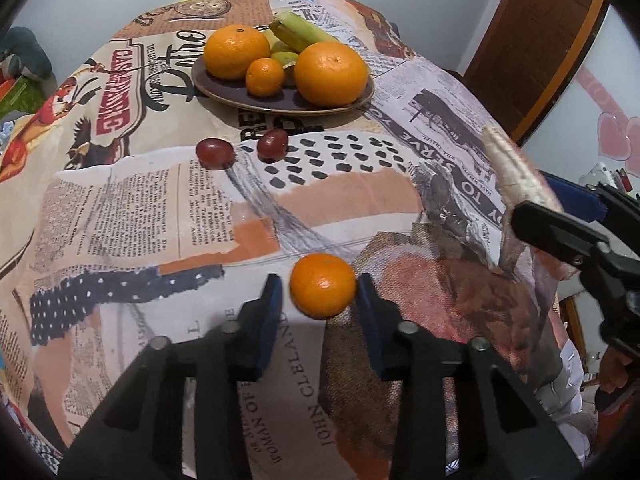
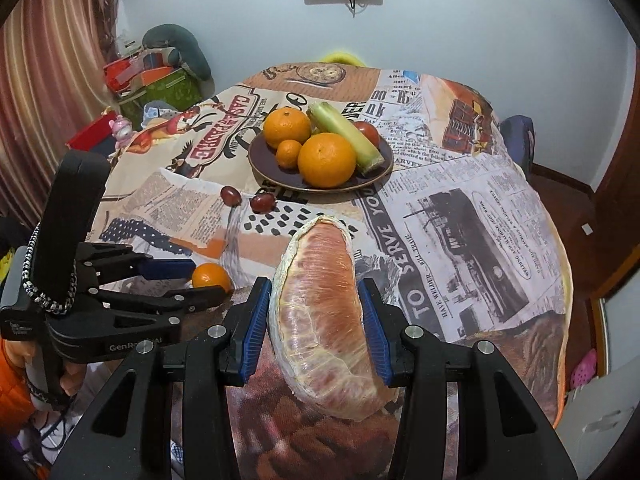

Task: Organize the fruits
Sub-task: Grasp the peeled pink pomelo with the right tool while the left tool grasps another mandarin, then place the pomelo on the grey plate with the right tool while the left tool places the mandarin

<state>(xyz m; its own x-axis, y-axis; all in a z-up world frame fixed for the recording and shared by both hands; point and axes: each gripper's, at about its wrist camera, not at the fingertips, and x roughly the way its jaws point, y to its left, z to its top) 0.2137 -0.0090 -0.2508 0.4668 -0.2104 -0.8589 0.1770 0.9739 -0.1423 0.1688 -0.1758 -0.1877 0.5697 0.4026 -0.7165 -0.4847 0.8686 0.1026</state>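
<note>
A small mandarin (image 1: pixel 322 286) sits on the near part of the printed tablecloth (image 1: pixel 120 208), between the blue pads of the left gripper (image 1: pixel 319 292). The jaws are nearly closed round it; a sliver of gap shows at the left pad, so whether both pads press on it I cannot tell. In the right wrist view the gripper's lower finger hides part of the fruit.

Just right of it, the right gripper (image 2: pixel 316 312) is clamped on a peeled pomelo segment (image 2: pixel 320 320), held above the cloth, its pads touching both flanks.

Farther off, two red grapes (image 1: pixel 215 153) lie apart from the dark plate (image 1: pixel 224 92), which carries two large oranges (image 1: pixel 331 73), a small mandarin and a green-yellow piece partly hidden behind them.
</note>
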